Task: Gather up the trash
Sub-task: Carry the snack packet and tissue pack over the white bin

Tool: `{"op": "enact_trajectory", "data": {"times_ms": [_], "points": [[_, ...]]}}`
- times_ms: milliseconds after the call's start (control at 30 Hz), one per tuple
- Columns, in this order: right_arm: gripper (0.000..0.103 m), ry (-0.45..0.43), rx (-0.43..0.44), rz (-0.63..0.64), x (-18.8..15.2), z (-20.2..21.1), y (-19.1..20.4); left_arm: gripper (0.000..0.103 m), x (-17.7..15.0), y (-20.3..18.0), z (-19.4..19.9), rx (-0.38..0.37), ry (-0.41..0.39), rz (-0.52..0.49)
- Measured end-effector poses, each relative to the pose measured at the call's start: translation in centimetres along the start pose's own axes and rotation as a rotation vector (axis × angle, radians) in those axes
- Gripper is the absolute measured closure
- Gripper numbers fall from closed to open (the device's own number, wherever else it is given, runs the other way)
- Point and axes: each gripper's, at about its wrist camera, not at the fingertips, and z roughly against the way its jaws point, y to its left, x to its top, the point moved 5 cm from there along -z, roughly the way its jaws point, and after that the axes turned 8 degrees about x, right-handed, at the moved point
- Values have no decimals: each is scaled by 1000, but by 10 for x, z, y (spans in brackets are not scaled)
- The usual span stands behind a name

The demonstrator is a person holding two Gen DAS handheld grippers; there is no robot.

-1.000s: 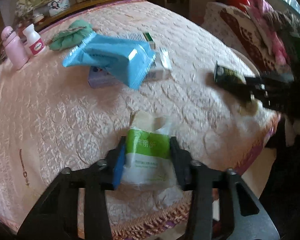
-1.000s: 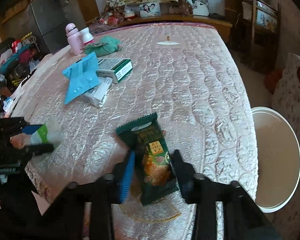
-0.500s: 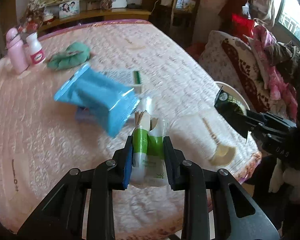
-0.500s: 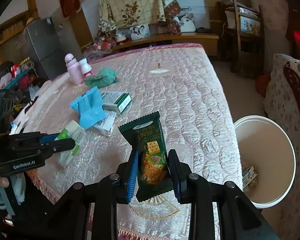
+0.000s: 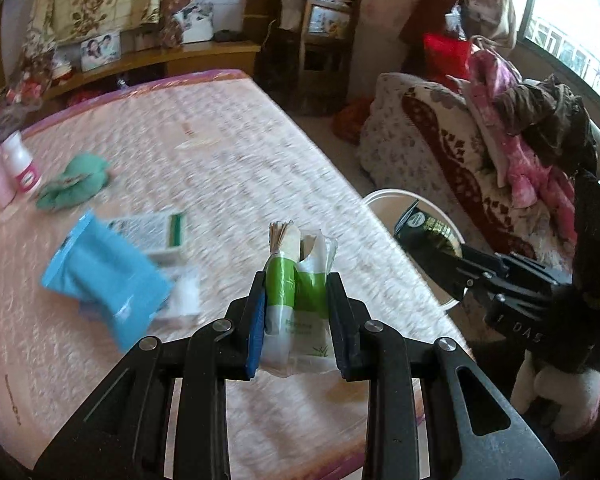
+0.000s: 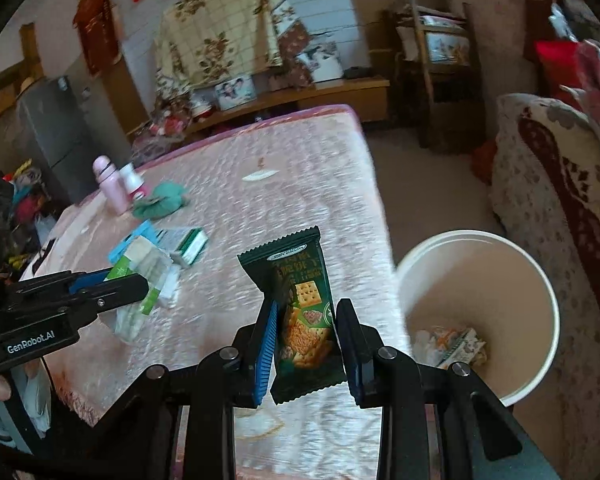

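Note:
My left gripper [image 5: 298, 300] is shut on a green-and-white tissue pack [image 5: 298, 280] and holds it above the pink bed [image 5: 220, 168]. My right gripper [image 6: 306, 328] is shut on a dark green cracker packet [image 6: 300, 308], held above the bed's right edge. A white bin [image 6: 480, 300] stands on the floor to the right of the bed, with some wrappers [image 6: 452, 344] inside. In the left wrist view the right gripper [image 5: 440, 256] holds the packet [image 5: 424, 228] over the bin [image 5: 388, 200]. The left gripper [image 6: 112, 284] shows at the left of the right wrist view.
On the bed lie a blue pouch [image 5: 104, 276], a green-and-white box [image 5: 156, 232], a teal cloth [image 5: 76, 184], a pink bottle [image 6: 110, 186] and a small white bottle [image 5: 20, 162]. A sofa with clothes [image 5: 500, 152] stands right of the bin.
Both grippers have lifted their items off the bed and swung right. The cracker packet has moved from above the bed towards the bin.

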Motion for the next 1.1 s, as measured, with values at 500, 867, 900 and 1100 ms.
{"op": "enact_trajectory", "data": {"times_ms": [500, 867, 900, 1100], "points": [[74, -67, -124, -137, 1, 41, -92, 77, 39, -81, -39, -36, -7, -79], [74, -55, -181, -218, -7, 44, -149, 77, 47, -121, -80, -42, 32, -111], [74, -54, -183, -223, -8, 43, -151, 77, 47, -125, -84, -41, 35, -115], [74, -51, -194, -260, -11, 37, -167, 77, 48, -139, -100, -47, 49, -128]]}}
